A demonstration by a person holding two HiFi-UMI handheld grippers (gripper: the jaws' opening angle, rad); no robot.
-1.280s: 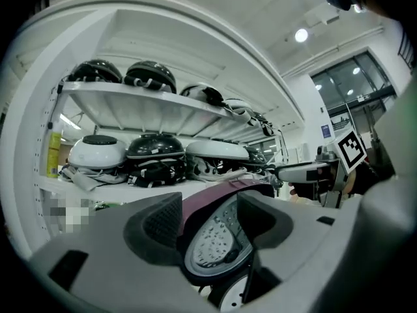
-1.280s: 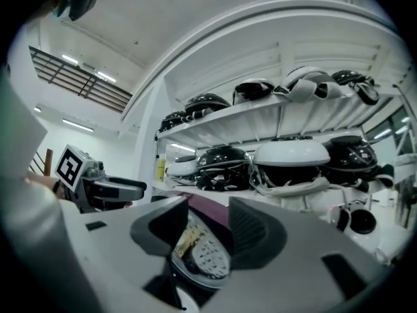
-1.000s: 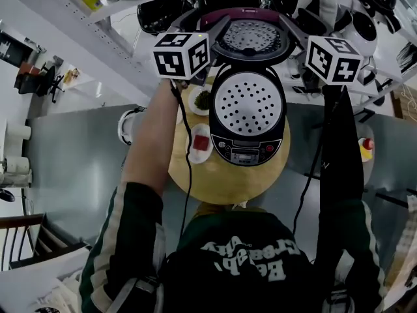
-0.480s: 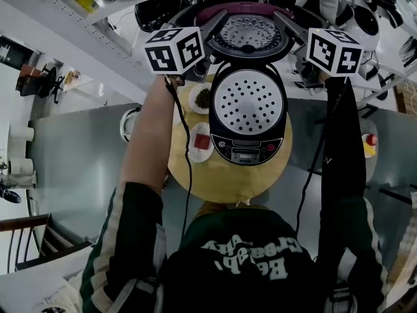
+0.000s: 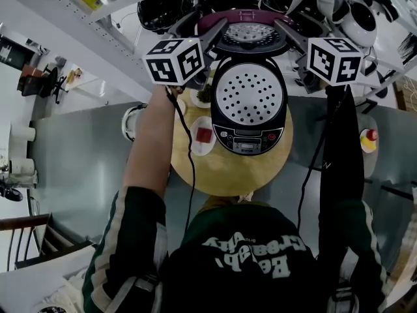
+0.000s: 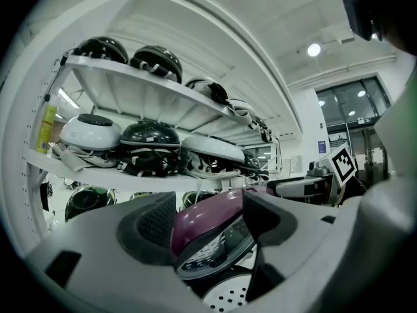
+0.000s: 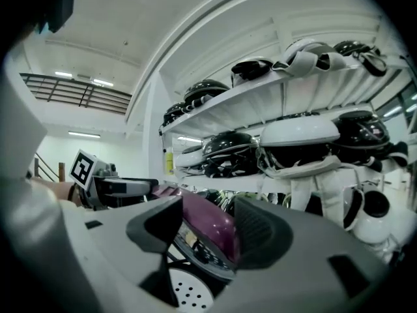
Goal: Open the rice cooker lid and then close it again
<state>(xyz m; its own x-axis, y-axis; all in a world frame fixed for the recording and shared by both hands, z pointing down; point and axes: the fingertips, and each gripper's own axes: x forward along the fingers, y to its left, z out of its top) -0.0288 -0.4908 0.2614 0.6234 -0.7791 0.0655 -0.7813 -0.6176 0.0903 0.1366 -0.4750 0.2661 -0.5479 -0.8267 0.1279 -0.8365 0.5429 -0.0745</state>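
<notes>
The black rice cooker [image 5: 249, 135] stands on a round wooden table [image 5: 221, 175], with a white perforated plate showing in its open top. Its maroon lid [image 5: 251, 34] is raised at the back. My left gripper [image 5: 212, 32] is at the lid's left edge and my right gripper [image 5: 291, 32] at its right edge. In the left gripper view the lid [image 6: 207, 210] sits between the spread jaws of the left gripper [image 6: 208, 220]. The right gripper view shows the lid [image 7: 210, 222] between the spread jaws of the right gripper [image 7: 208, 232]. Both grippers are open, and I see no pad pressing.
Two small dishes [image 5: 203, 135] [image 5: 202, 95] lie on the table left of the cooker. Another dish [image 5: 368, 140] sits at the right. Behind the cooker, white shelves [image 6: 156, 168] hold several rice cookers close to the lid.
Both grippers have shifted slightly along with the lid between them. The lid's inner face now looks flatter and shows less. The cooker sits a little higher in the head view.
</notes>
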